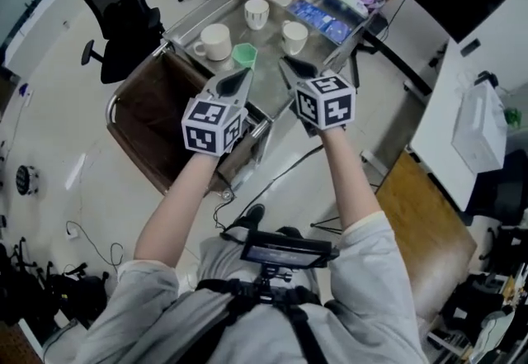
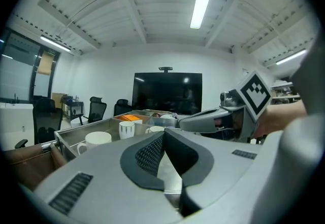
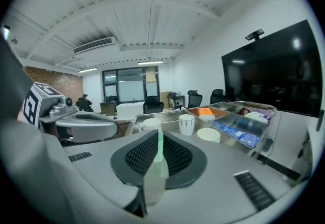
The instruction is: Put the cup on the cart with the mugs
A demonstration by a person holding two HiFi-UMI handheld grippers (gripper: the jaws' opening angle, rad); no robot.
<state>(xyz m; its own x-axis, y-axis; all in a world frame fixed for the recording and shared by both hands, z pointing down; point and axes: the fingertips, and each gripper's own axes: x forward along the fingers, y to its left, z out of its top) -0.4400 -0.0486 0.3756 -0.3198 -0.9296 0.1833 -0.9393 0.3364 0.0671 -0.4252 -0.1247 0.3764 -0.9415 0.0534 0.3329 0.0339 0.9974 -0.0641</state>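
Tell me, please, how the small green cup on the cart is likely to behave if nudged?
The green cup looks small and plastic, so probably light. On the smooth steel cart it would likely slide easily, or tip.

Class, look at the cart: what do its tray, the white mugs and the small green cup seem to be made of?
Cart tray: brushed metal, likely steel, with a grey sheen. White mugs: probably glazed ceramic, with thick glossy walls. Green cup: likely plastic, thin and matte.

brushed metal cart (image 1: 186,22), glossy white ceramic mugs (image 1: 216,41), smooth green plastic cup (image 1: 244,54)
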